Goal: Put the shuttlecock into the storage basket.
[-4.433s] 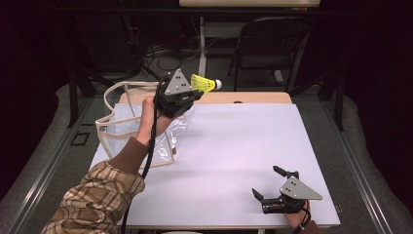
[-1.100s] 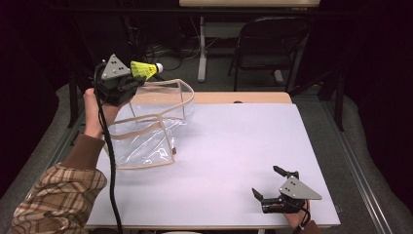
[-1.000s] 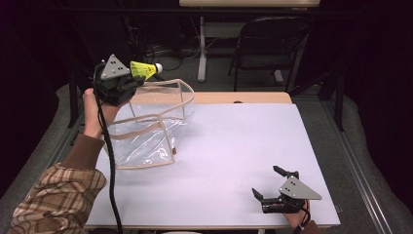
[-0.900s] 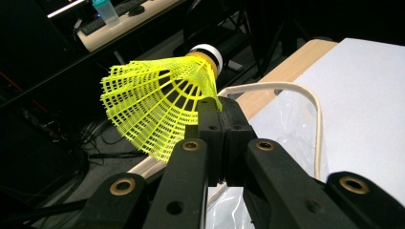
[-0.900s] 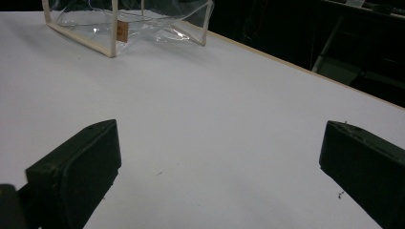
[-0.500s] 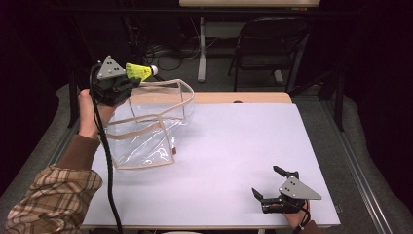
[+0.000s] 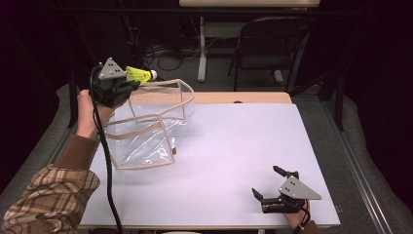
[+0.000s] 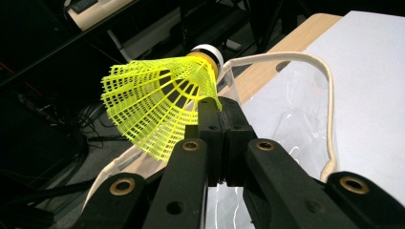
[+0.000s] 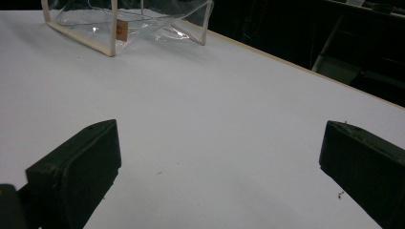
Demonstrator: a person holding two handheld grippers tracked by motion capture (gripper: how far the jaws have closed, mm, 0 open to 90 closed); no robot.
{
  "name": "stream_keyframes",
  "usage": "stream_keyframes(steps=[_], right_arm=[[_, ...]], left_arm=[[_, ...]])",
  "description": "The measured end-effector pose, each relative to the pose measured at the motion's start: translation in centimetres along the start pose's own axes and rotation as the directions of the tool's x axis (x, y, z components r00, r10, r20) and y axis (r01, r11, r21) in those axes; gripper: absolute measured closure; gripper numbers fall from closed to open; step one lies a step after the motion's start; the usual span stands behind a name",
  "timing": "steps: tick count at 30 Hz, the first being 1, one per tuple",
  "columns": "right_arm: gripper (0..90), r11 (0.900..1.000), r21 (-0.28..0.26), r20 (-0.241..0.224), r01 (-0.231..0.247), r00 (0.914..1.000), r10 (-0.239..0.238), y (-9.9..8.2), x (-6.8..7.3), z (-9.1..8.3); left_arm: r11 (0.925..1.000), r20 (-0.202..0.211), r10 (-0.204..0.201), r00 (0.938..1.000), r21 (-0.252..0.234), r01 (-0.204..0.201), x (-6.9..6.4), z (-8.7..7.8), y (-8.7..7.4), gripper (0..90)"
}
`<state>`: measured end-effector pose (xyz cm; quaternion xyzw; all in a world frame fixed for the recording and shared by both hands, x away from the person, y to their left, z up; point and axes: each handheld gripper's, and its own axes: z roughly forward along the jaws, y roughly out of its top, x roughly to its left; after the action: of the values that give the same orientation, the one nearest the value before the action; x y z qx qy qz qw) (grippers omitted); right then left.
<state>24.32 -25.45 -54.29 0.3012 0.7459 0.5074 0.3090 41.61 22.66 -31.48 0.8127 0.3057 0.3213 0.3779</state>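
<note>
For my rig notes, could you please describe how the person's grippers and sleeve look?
Both the left gripper and the right gripper are black, each topped by a grey three-cornered plate. A black cable trails from the left one. The sleeve is brown plaid flannel with a plain brown cuff.

Table (image 7: 234, 146) bright, surroundings dark; pics soft, near tongs blurred.

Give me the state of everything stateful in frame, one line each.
Left tool: shut on the shuttlecock's skirt edge, raised above the bag's far-left corner.
Shuttlecock: yellow, held in the air, cork end pointing away from the tool.
Clear bag: on the table, mouth open, walls partly slumped; contents hard to tell.
Right tool: open, nothing between the jaws, low at the table's near-right corner.
Table: white top.
</note>
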Motion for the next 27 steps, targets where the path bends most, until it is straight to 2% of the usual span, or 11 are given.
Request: stream_keyframes(steps=[7,18,27], right_arm=[[0.1,1.0000,-0.001,0.001,-0.001,1.0000,0.001,0.0,0.0,0.0],[0.1,1.0000,0.002,0.000,-0.006,1.0000,0.006,0.0,0.0,0.0],[0.1,1.0000,0.002,0.001,-0.002,1.0000,0.002,0.0,0.0,0.0]], left_arm=[[0.9992,0.021,0.009,0.9997,0.039,-0.010,-0.1,0.6,-0.3,89.4],[0.9979,0.041,0.009,0.9991,0.064,-0.012,-0.1,1.1,-0.5,89.4],[0.9940,0.058,0.015,0.9982,0.108,-0.021,-0.1,1.8,-0.9,89.4]])
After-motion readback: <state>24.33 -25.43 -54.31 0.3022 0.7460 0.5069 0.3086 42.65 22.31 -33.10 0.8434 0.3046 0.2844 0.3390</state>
